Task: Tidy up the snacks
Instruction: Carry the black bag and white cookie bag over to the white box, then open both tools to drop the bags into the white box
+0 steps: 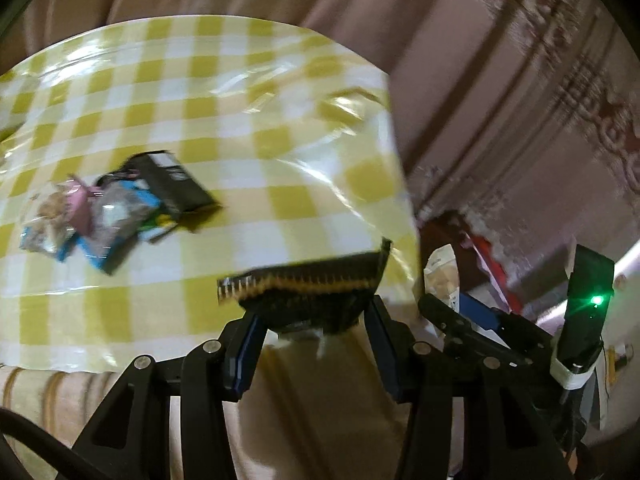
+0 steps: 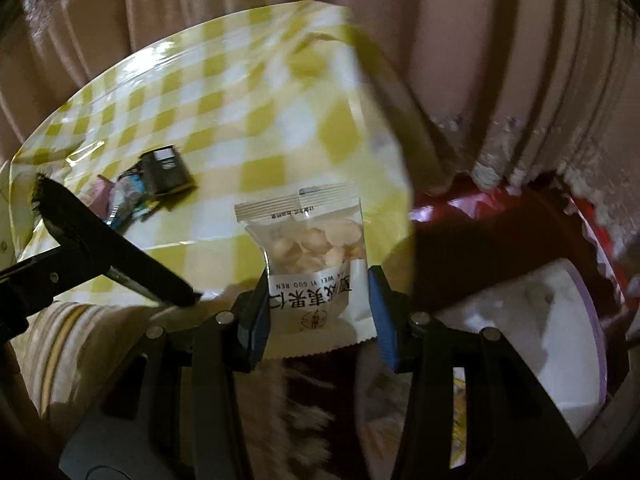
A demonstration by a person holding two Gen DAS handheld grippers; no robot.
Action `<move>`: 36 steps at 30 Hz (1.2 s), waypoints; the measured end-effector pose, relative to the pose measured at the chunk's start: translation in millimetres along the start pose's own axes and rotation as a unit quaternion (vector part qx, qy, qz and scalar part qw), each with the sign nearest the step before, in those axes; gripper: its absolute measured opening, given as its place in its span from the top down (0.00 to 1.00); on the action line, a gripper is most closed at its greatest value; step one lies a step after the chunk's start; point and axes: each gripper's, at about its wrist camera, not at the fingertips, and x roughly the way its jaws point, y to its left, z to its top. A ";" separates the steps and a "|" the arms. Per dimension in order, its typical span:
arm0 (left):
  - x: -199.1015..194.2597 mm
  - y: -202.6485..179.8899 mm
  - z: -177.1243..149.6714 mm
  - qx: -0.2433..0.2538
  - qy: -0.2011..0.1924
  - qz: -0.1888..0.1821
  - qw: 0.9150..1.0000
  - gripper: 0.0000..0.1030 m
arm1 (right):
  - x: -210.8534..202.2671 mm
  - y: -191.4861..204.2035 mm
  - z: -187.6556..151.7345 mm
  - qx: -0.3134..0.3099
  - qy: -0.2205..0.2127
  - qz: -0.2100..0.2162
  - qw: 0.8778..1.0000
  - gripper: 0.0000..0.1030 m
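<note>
Both grippers (image 1: pixel 312 344) (image 2: pixel 318 308) grip packets; snack pile (image 1: pixel 116 208) lies beyond.

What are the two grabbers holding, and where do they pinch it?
The left gripper pinches a dark packet at its lower end. The right gripper pinches a white nut packet by its lower sides.

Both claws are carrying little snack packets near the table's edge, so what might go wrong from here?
1. The left gripper pinches only the bottom of the dark packet, so it might slip out.
2. The white nut packet in the right gripper hangs by the edge of the checked tablecloth; dropped, it may miss the table.
3. The two grippers are close together and could bump.
</note>
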 end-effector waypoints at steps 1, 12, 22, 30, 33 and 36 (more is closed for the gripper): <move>2.8 -7.6 -1.4 0.005 0.004 -0.006 1.000 0.52 | -2.2 -7.9 -3.1 0.006 0.001 -0.004 1.000 0.53; 32.2 -89.7 -25.9 0.072 0.057 -0.067 0.993 0.52 | -20.0 -74.5 -35.0 0.051 0.014 -0.043 0.998 0.53; 60.3 -127.6 -50.6 0.112 0.114 -0.077 0.984 0.52 | -25.6 -105.5 -54.2 0.076 0.026 -0.062 0.995 0.52; 66.8 -137.0 -55.3 0.129 0.127 -0.073 0.981 0.44 | -26.7 -119.8 -68.9 0.089 0.041 -0.070 0.993 0.49; 66.7 -136.6 -55.2 0.129 0.125 -0.070 0.981 0.40 | -27.3 -123.5 -70.2 0.094 0.042 -0.071 0.992 0.45; 64.4 -134.0 -54.7 0.128 0.120 -0.066 0.982 0.40 | -28.9 -123.3 -69.5 0.093 0.042 -0.069 0.992 0.40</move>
